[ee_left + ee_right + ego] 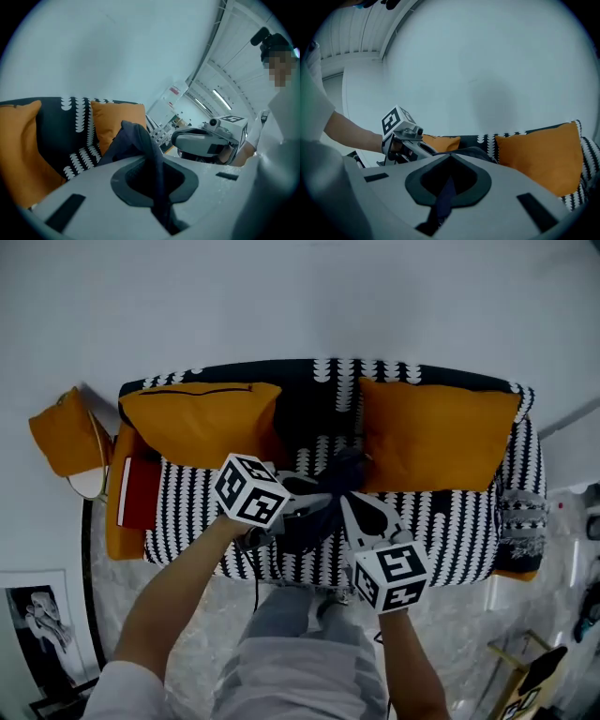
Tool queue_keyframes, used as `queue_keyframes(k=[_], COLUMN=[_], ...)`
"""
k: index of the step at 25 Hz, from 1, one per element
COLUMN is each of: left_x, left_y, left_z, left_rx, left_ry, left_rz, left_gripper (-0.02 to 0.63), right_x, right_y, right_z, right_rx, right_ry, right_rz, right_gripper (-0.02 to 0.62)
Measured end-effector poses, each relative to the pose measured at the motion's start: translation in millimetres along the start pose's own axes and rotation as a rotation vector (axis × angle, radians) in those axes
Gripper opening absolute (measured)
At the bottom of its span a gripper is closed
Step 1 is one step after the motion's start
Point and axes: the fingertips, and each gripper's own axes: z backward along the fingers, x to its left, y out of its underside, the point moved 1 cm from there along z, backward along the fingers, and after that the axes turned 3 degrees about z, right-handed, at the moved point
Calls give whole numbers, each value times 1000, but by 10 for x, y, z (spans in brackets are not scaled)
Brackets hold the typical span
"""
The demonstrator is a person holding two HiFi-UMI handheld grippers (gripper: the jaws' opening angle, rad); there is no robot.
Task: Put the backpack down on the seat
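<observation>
My left gripper has its jaws pressed together on a dark fold of the backpack. In the left gripper view the cloth comes up out of the slot at the lower centre and bunches just above it. My right gripper is closed as well, pinching a dark blue strip of the same bag that runs down the middle of its slot. In the head view my two grippers come in from the lower centre of the frame, the left one a little higher, and both point at the middle. The backpack sits between their tips as a dark lump, over the front middle of the black-and-white patterned seat. I cannot tell whether the bag's underside touches the seat. Behind it, the left orange cushion and the right orange cushion lean against the sofa back, with a gap between them straight above the bag. A flat red thing lies at the sofa's left end, well apart from my grippers.
</observation>
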Motion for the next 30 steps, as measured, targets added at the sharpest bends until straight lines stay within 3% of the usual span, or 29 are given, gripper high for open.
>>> queue_keyframes(k=[14,22,30], left_x=[730,1057,1376], left_y=[-178,-397,-557], left_z=[-181,-290,-327], left_rx=[295,336,331], left_ry=[75,55,-4], left_rz=[-248,-351,-382], left_gripper=[20,20,20], right_x=[-220,-369,-489], right_y=[112,142,149], right_z=[-670,-951,-1148], right_rx=[20,11,12], right_ry=[90,126,147], right_rz=[-107,-146,-164], right_gripper=[2,2,2])
